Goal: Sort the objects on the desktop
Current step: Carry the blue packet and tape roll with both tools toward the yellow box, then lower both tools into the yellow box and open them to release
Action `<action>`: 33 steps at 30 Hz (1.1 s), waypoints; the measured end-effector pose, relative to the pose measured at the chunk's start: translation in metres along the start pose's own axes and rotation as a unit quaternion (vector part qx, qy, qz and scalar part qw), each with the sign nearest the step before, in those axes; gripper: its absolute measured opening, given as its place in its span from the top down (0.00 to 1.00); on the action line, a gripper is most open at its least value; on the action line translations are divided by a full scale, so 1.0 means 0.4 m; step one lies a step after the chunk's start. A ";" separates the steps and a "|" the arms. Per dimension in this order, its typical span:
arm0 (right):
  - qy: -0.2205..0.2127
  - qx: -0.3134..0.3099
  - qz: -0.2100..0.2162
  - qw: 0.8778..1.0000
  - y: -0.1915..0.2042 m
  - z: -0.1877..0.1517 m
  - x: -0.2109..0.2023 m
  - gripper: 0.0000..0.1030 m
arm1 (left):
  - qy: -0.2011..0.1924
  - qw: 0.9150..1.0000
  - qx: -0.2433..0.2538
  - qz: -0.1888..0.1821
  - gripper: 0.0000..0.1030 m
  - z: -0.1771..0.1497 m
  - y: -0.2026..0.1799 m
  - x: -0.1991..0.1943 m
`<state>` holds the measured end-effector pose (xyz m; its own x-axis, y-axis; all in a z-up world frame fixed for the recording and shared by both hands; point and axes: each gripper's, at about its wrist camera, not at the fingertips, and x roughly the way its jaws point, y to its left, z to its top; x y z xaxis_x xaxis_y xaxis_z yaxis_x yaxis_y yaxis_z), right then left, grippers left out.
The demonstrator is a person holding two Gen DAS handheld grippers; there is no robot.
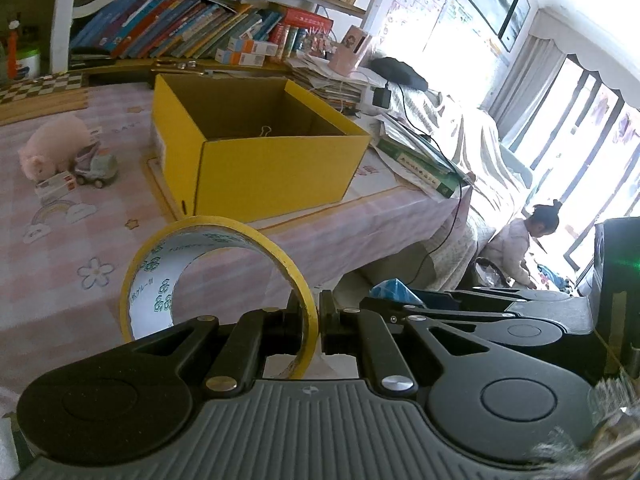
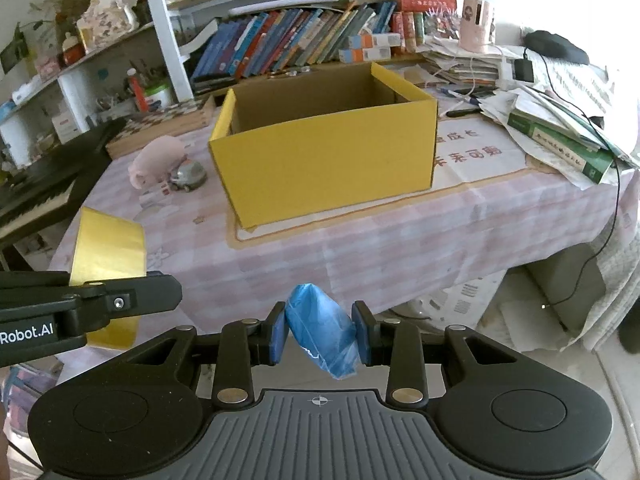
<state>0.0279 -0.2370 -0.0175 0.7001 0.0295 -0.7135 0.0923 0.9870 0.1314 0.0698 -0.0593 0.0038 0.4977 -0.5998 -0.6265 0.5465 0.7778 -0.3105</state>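
Note:
My left gripper (image 1: 312,320) is shut on the rim of a yellow tape roll (image 1: 216,276), which stands up in front of it, short of the open yellow cardboard box (image 1: 276,164). A binder clip (image 1: 265,131) lies inside the box. In the right wrist view, my right gripper (image 2: 320,330) is shut on a crumpled blue plastic packet (image 2: 322,328), held off the near table edge facing the yellow box (image 2: 324,168). The left gripper (image 2: 96,300) with the tape roll (image 2: 108,248) shows at the left. A pink pig toy (image 2: 156,160) and a grey toy car (image 2: 188,176) sit left of the box.
A pink checked tablecloth (image 2: 400,240) covers the table. Shelves of books (image 2: 288,40) stand behind it, with piled papers and a green book (image 2: 560,152) at the right and a black cable (image 2: 616,200) over the edge. A person (image 1: 524,240) crouches on the floor by the window.

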 end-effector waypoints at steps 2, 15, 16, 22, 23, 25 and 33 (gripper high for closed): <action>0.004 0.000 0.001 1.000 -0.014 0.010 0.011 0.67 | 0.004 1.000 0.000 -0.001 0.93 0.011 -0.006 0.020; 0.023 0.001 0.010 1.000 -0.122 0.085 0.090 0.67 | 0.013 1.000 0.016 -0.004 0.93 0.090 -0.067 0.152; 0.021 0.001 0.011 1.000 -0.130 0.093 0.095 0.67 | 0.008 1.000 0.021 -0.003 0.93 0.099 -0.073 0.159; -0.015 -0.018 0.029 0.999 -0.163 0.159 0.106 0.67 | -0.025 0.999 0.041 0.008 0.93 0.170 -0.101 0.182; -0.021 -0.022 0.032 0.999 -0.167 0.172 0.109 0.67 | -0.029 0.999 0.042 0.010 0.93 0.183 -0.103 0.186; -0.031 -0.028 0.040 0.998 -0.175 0.201 0.118 0.67 | -0.038 0.998 0.047 0.016 0.93 0.213 -0.105 0.194; -0.063 -0.059 0.070 0.994 -0.190 0.318 0.161 0.67 | -0.079 0.993 0.050 0.067 0.93 0.324 -0.084 0.235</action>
<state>0.1558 -0.3302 0.0141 0.7834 0.1554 -0.6018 -0.0913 0.9865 0.1359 0.1857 -0.1660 0.0479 0.6654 -0.5197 -0.5359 0.5280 0.8351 -0.1543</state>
